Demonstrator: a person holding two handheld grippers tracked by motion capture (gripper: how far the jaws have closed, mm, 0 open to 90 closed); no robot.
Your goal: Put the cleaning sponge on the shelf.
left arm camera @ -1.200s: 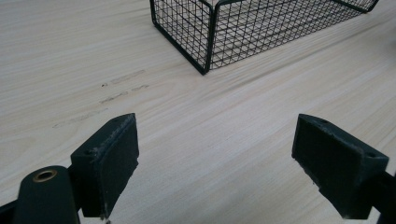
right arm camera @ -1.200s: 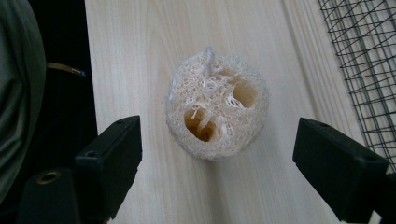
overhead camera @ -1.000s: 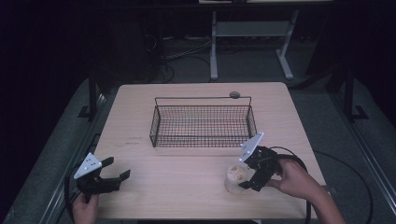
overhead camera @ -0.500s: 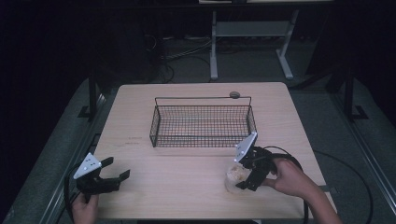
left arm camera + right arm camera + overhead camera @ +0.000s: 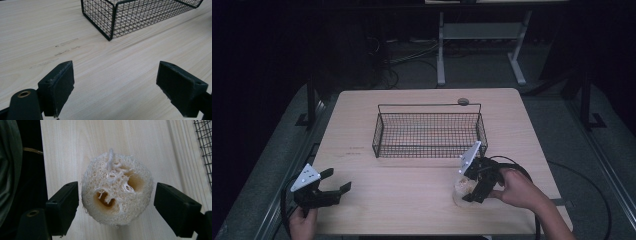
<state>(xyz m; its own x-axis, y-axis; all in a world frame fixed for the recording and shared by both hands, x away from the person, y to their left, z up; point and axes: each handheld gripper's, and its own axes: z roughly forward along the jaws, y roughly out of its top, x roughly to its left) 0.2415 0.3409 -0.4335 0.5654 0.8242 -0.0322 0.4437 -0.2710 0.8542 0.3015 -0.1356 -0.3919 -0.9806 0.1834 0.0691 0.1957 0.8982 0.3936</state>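
Observation:
A pale round loofah sponge (image 5: 117, 191) with two hollow holes lies on the wooden table (image 5: 412, 200), near its front right edge (image 5: 460, 190). My right gripper (image 5: 116, 206) is open, its jaws standing on either side of the loofah with a gap on the right side. In the high view the right gripper (image 5: 472, 192) points down at the sponge. My left gripper (image 5: 334, 192) rests open over bare wood at the front left, and between its jaws (image 5: 115, 87) there is nothing.
A black wire basket (image 5: 429, 131) stands in the middle of the table, and its corner (image 5: 111, 22) appears ahead of the left gripper. A small dark round object (image 5: 463, 101) lies behind the basket. The table's front edge is close to the loofah.
My right gripper has moved left and down over the loofah, so its jaws now straddle it. The left gripper has stayed put.

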